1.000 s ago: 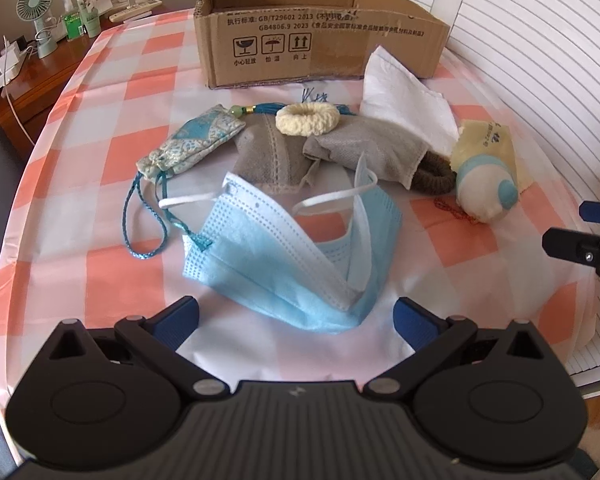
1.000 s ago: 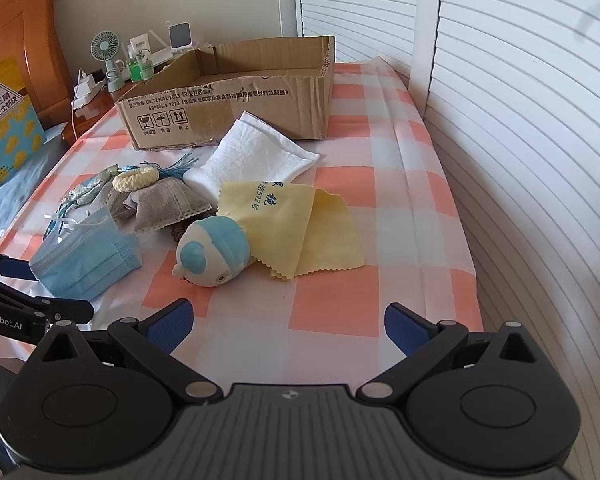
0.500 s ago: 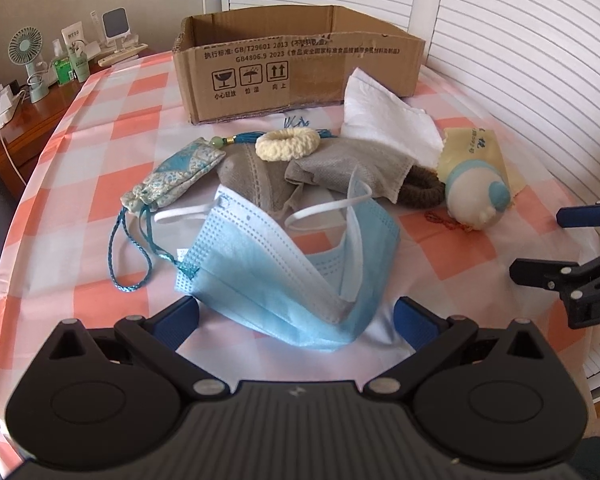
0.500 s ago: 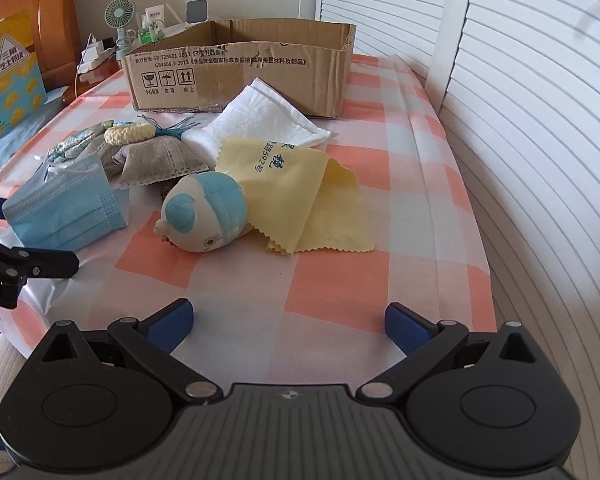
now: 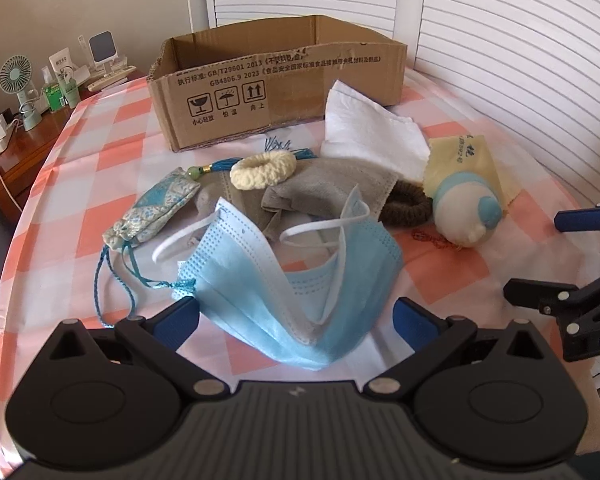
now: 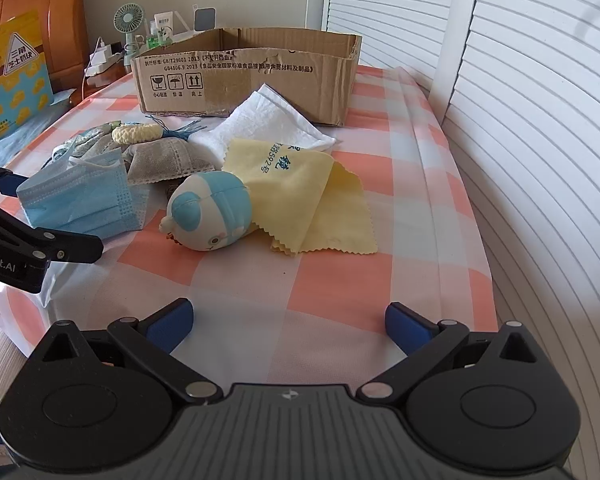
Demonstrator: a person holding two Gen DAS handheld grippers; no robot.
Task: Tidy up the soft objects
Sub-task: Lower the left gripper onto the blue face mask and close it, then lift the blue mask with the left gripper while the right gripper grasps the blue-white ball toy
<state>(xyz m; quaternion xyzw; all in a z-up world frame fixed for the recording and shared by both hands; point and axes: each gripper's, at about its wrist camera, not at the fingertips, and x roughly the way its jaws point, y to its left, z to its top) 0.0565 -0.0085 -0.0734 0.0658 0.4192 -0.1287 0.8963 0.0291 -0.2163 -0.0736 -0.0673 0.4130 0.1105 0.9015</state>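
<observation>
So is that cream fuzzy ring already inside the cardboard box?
No, the cream ring lies on the grey cloth, in front of the cardboard box.

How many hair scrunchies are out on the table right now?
2. The cream scrunchie rests on the grey fabric pile near the cardboard box. The brown scrunchie lies partly under the grey fabric, beside the plush toy. More may be hidden under the pile.
</observation>
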